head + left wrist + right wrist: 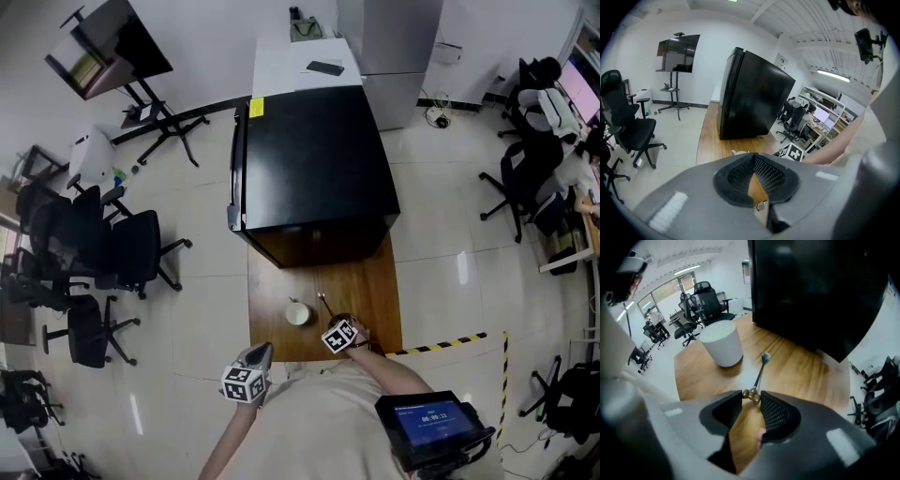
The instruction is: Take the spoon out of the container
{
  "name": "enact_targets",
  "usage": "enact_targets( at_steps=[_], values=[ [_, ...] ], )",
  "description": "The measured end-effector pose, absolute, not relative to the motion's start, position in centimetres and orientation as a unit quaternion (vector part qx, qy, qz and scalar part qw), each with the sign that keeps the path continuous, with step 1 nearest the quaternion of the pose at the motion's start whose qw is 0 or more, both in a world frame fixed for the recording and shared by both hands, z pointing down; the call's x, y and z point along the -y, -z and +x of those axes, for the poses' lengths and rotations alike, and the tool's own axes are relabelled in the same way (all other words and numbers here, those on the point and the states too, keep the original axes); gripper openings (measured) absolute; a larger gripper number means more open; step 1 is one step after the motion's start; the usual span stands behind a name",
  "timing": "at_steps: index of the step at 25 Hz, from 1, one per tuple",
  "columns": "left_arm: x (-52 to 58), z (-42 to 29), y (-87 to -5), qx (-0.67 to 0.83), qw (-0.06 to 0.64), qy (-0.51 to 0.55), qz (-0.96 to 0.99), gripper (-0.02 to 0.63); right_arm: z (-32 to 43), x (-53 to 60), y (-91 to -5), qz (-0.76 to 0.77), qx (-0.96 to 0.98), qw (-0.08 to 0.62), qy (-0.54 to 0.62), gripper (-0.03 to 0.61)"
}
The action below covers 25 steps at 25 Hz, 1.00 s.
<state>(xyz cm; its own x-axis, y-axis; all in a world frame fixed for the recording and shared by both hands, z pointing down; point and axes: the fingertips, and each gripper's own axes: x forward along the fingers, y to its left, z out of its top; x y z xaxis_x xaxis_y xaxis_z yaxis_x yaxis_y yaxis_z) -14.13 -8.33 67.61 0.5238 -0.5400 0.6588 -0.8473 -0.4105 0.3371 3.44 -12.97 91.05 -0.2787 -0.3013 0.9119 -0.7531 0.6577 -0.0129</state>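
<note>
A thin metal spoon (760, 371) with a brown beaded handle end stretches away from my right gripper (751, 397), its bowl low over the wooden table (801, 371). The beaded end fills the gap between the jaw tips, so the right gripper is shut on it. The white container (723, 343) stands upright just left of the spoon, apart from it. In the head view the spoon (322, 301) sits right of the container (297, 314), with the right gripper (341, 335) at its near end. My left gripper (259, 354) hangs off the table's near left corner, jaws together and empty (753, 157).
A large black cabinet (314, 169) covers the far part of the table (370, 291). Office chairs (112, 248) stand on the floor to the left. Yellow-black tape (441, 344) marks the floor on the right. A tablet (429, 422) is at the person's waist.
</note>
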Motion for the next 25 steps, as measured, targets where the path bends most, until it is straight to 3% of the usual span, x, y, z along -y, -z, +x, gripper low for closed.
enact_targets(
  at_steps=[25],
  values=[
    [6.8,-16.1,-67.9,0.443,0.357,-0.231,0.789,0.003,3.1,12.8,-93.5,0.328,0.754,0.51,-0.254,0.127]
  ],
)
